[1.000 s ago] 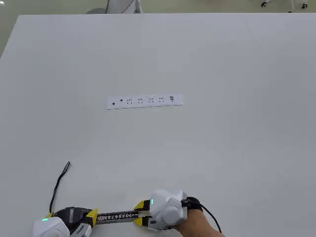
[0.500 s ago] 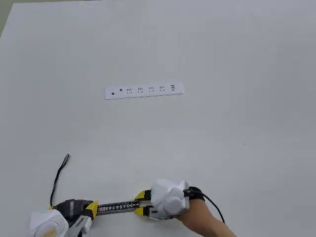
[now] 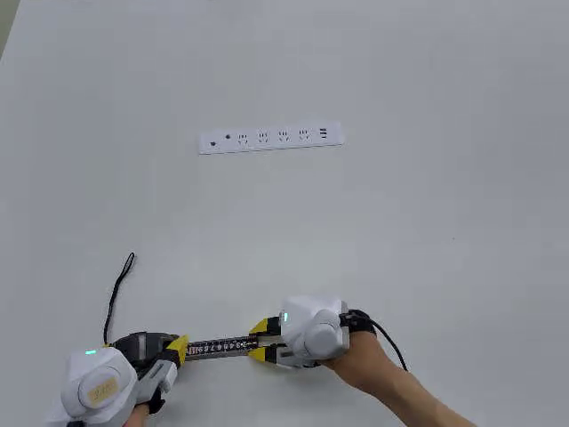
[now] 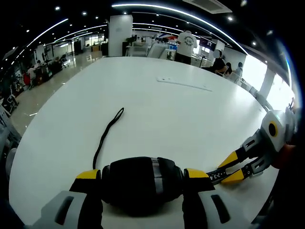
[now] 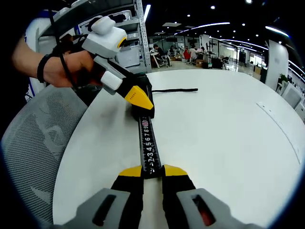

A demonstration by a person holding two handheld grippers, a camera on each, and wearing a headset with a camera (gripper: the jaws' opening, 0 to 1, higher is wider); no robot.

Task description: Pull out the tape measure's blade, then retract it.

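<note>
**A:** Where is the tape measure (image 3: 142,345)?

**B:** Low on the counter (image 3: 427,222), at about 7 o'clock in the head view. The left tongs (image 4: 142,175) are pinching its black case (image 4: 140,186), with one yellow tip on each side.

**A:** And the blade (image 5: 148,143)?

**B:** A short stretch of it is out of the case, running toward 3 o'clock with its numbers facing up. It runs low along the counter, but I cannot tell whether it touches. The right tongs (image 5: 152,171) are pressed together on its free end, one yellow tip on either side.

**A:** How do the two tongs stand to each other?

**B:** They are tip to tip along the blade. The left is at 9 o'clock and the right at 3 o'clock, with the drawn-out stretch between them.

**A:** Is anything hanging off the case?

**B:** A thin black strap (image 3: 118,289) lies on the counter, running from the case toward 11 o'clock.

**A:** What else is on the counter?

**B:** A white power strip (image 3: 271,137) lies crosswise toward 12 o'clock, well apart from the tape measure.

**A:** Are the hands in sight?

**B:** One hand (image 3: 363,360) grips the right tongs from 4 o'clock, with a dark band at the wrist.
</note>
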